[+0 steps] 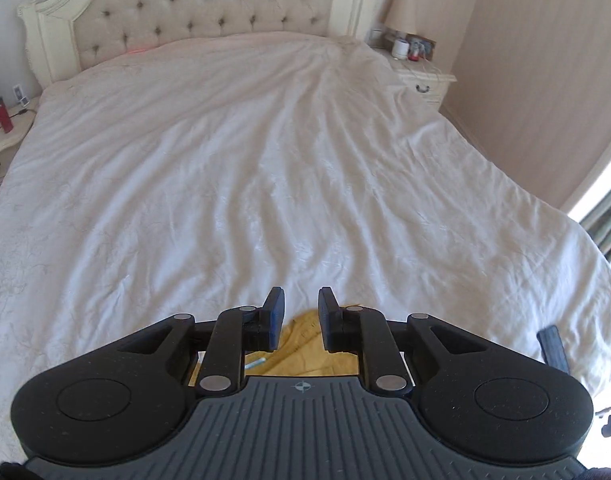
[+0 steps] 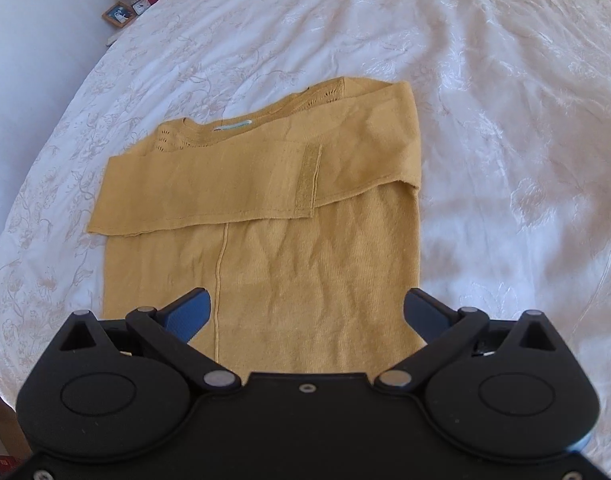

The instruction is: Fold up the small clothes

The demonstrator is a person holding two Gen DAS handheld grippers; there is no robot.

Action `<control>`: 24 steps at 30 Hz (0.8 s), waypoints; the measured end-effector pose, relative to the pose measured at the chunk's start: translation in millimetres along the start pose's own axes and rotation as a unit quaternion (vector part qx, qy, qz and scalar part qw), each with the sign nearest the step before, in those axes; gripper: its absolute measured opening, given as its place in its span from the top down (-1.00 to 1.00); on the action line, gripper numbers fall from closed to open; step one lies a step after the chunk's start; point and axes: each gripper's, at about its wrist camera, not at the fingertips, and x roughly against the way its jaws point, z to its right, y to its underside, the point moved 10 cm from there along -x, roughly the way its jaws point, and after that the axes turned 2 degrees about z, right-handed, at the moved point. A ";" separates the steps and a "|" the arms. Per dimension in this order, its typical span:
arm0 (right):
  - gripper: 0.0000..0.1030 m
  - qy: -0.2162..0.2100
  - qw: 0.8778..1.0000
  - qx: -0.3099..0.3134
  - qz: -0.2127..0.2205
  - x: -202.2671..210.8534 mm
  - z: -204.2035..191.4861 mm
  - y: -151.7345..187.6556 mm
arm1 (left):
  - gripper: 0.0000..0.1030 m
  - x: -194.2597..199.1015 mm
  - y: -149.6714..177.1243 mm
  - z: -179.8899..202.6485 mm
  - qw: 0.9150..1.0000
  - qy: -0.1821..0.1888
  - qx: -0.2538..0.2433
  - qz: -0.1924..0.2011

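Observation:
A mustard-yellow knit top (image 2: 265, 216) lies flat on the white bedspread (image 2: 485, 120), neckline away from me, both sleeves folded across its chest. My right gripper (image 2: 305, 312) is open wide and empty, hovering over the top's lower hem. In the left wrist view only a small patch of the top (image 1: 305, 344) shows under the gripper body. My left gripper (image 1: 301, 300) is open with a narrow gap, empty, above the top's edge. One finger of the other gripper (image 1: 551, 350) shows at the right.
The white bedspread (image 1: 265, 160) stretches to a tufted headboard (image 1: 201, 4). Nightstands stand at the left (image 1: 1, 136) and right (image 1: 421, 72) with a lamp (image 1: 401, 12) and small items. A wall and curtained window (image 1: 609, 208) are to the right.

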 end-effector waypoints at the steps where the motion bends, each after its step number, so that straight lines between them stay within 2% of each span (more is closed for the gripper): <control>1: -0.99 -0.002 1.000 0.003 0.005 -2.8 -0.9 -6.7 | 0.59 -2.6 6.1 -13.1 1.000 -0.010 0.013 -0.008; 4: -0.99 -0.015 1.000 -0.003 0.023 -13.6 -4.8 -27.7 | 0.59 -19.5 35.6 -46.2 0.997 -0.040 0.040 -0.045; 8: -0.99 -0.022 0.999 -0.017 0.044 -38.5 -9.3 -53.5 | 0.59 -38.8 86.4 -83.2 0.993 -0.042 0.085 -0.069; 13: -0.99 -0.045 0.998 -0.016 0.030 -77.5 -21.7 -71.1 | 0.59 -60.7 147.2 -113.2 0.990 -0.067 0.104 -0.061; 19: -0.98 -0.042 0.998 0.049 -0.008 -112.3 -39.3 -72.1 | 0.59 -73.4 211.1 -126.1 0.983 -0.095 0.157 -0.028; 20: -0.95 -0.040 0.998 0.054 -0.013 -116.2 -40.1 -71.3 | 0.59 -73.9 220.9 -127.5 0.981 -0.104 0.164 -0.022; 21: -0.84 -0.040 0.998 0.054 -0.017 -119.9 -39.4 -70.7 | 0.59 -74.9 230.9 -128.2 0.978 -0.109 0.175 -0.017; 24: -0.64 -0.047 0.998 0.025 -0.031 -130.3 -31.3 -68.6 | 0.59 -76.2 258.2 -128.0 0.970 -0.124 0.209 -0.009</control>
